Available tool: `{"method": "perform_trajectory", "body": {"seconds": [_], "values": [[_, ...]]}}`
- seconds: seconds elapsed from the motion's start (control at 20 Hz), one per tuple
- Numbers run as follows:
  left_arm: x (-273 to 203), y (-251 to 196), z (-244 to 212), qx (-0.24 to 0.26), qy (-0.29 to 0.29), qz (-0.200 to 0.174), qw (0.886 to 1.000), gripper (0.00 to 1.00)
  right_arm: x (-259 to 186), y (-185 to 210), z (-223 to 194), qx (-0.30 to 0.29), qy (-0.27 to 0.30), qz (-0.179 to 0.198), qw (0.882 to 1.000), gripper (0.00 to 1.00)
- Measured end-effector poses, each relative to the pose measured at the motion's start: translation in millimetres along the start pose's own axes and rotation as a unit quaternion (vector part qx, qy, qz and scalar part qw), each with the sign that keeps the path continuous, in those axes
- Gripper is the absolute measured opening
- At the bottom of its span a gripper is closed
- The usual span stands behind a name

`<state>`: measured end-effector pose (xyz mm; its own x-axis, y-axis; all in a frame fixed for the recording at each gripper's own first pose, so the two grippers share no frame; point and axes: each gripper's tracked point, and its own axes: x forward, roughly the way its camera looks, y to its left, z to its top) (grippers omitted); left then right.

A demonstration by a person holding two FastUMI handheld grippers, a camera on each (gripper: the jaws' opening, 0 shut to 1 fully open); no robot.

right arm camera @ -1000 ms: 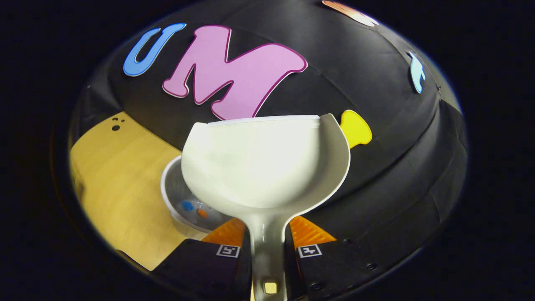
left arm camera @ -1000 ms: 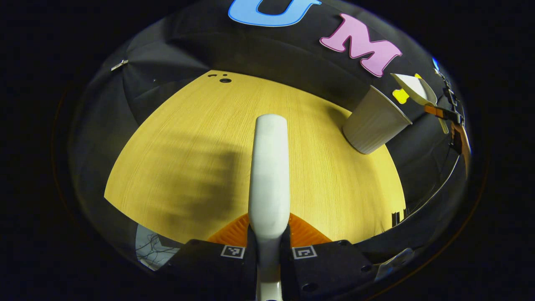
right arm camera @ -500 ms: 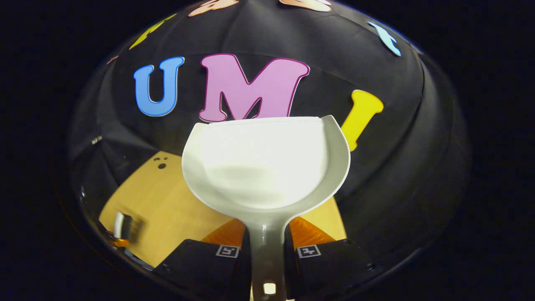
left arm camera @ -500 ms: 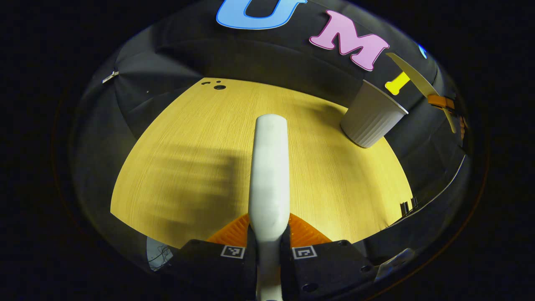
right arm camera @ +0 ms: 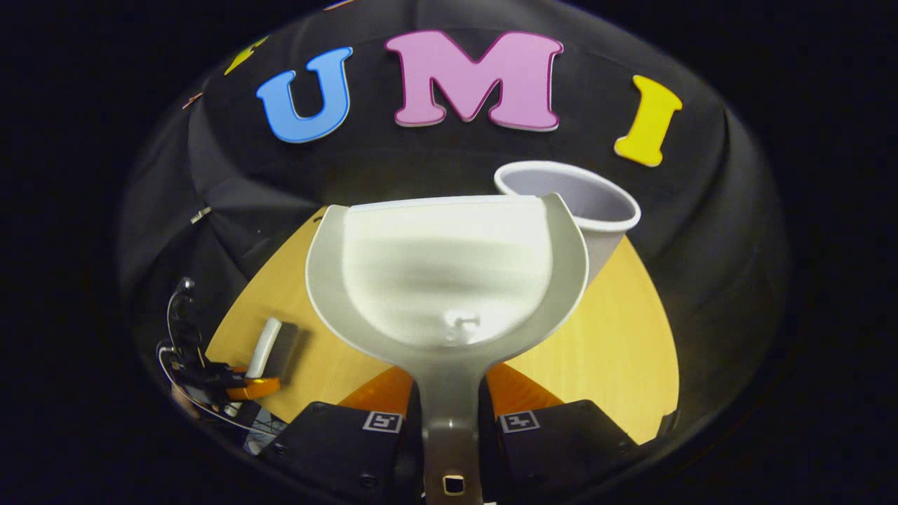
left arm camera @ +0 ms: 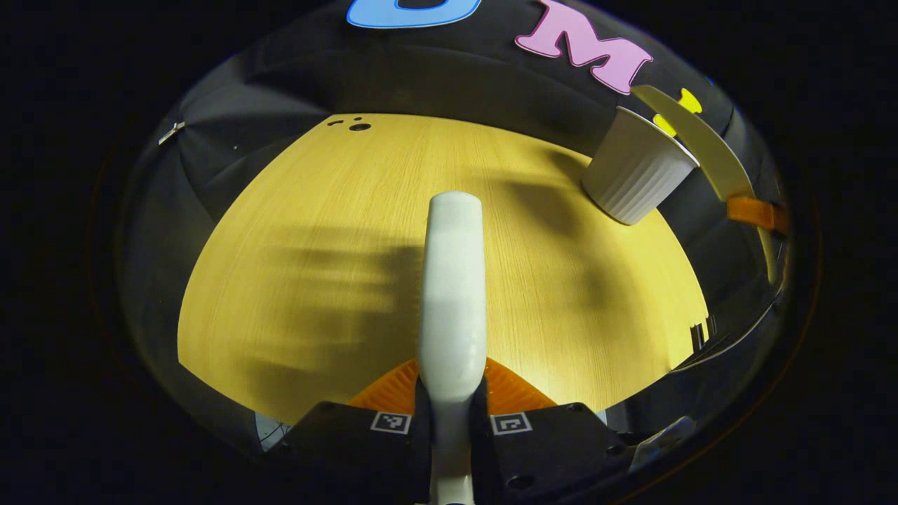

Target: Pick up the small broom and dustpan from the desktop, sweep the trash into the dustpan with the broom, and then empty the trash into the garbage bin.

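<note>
The right tool (right arm camera: 449, 428) clamps the dustpan (right arm camera: 445, 280), the garbage bin (right arm camera: 582, 203) just beyond.

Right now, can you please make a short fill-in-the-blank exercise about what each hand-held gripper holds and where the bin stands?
1. The right hand-held gripper is shut on the handle of the ____.
2. The left hand-held gripper is shut on the ____.
3. The bin stands on the ____.

Missing words: dustpan; broom; desktop
</note>
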<state>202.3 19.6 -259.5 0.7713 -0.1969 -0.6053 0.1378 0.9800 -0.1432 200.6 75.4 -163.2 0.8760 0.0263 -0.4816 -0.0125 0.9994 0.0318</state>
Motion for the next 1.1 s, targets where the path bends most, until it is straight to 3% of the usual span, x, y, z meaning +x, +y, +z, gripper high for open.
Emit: {"method": "perform_trajectory", "body": {"seconds": [0.25,0.45,0.65,0.85,1.0,1.1], "values": [[36.6,0.0,11.6,0.013,0.016,0.029,0.999,0.28,46.9,4.5,-78.3,-0.011,0.069,-0.004,0.998,0.38],[58.5,7.9,23.2,0.046,0.03,0.06,0.997,0.28,80.5,13.9,-120.7,0.017,0.117,0.001,0.993,0.35],[67.3,13.9,32.4,0.092,0.042,0.091,0.991,0.28,84.0,13.7,-121.5,0.019,0.132,0.0,0.991,0.35],[67.8,13.9,33.7,0.109,0.05,0.101,0.988,0.29,84.1,15.3,-125.0,0.029,0.15,-0.008,0.988,0.33],[70.0,12.5,34.1,0.115,0.056,0.109,0.986,0.29,83.3,14.3,-128.1,0.016,0.16,-0.013,0.987,0.37],[68.9,12.4,35.6,0.104,0.048,0.107,0.988,0.37,83.8,18.9,-130.5,0.012,0.166,-0.004,0.986,0.38]]}}
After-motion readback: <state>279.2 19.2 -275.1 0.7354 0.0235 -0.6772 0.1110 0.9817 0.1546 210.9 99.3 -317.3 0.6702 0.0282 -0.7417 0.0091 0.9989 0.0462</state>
